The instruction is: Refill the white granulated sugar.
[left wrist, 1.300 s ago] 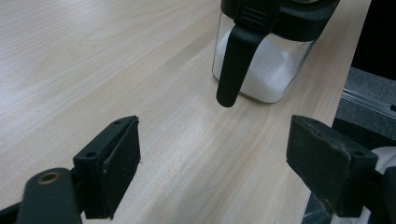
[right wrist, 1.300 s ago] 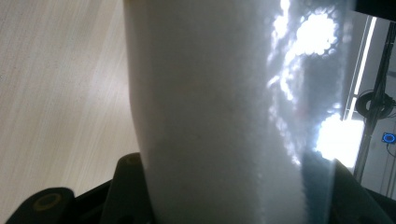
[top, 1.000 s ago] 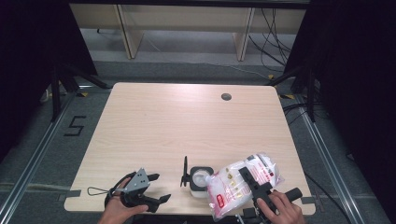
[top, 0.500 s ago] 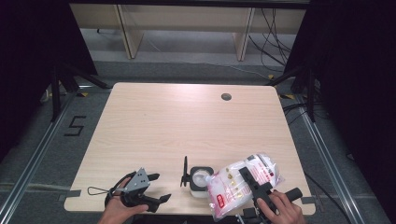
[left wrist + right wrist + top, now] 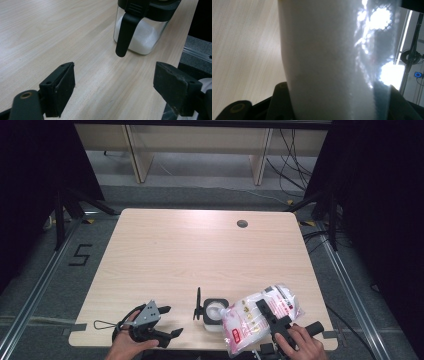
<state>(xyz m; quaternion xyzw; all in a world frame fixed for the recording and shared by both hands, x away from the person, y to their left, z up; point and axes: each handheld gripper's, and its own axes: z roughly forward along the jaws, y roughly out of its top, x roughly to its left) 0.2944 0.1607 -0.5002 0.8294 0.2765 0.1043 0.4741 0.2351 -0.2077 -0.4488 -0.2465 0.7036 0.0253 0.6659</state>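
Note:
A clear square jar (image 5: 215, 314) of white powder stands near the table's front edge, its black lid (image 5: 198, 304) flipped up on its left side. My right gripper (image 5: 268, 304) is shut on a plastic bag (image 5: 247, 325) of white powder with red print, held tilted beside the jar's right side. In the right gripper view the bag (image 5: 332, 62) sits between the jaws of that gripper (image 5: 337, 105). My left gripper (image 5: 171, 321) rests left of the jar, open and holding nothing. In the left gripper view its jaws (image 5: 125, 92) stand wide apart, pointing at the jar (image 5: 142, 37).
The light wooden table (image 5: 200, 255) has a round cable hole (image 5: 242, 224) near its far right edge. Wooden shelf legs (image 5: 135, 150) stand behind the table. Cables (image 5: 295, 165) lie on the floor at back right, and black stands flank both sides.

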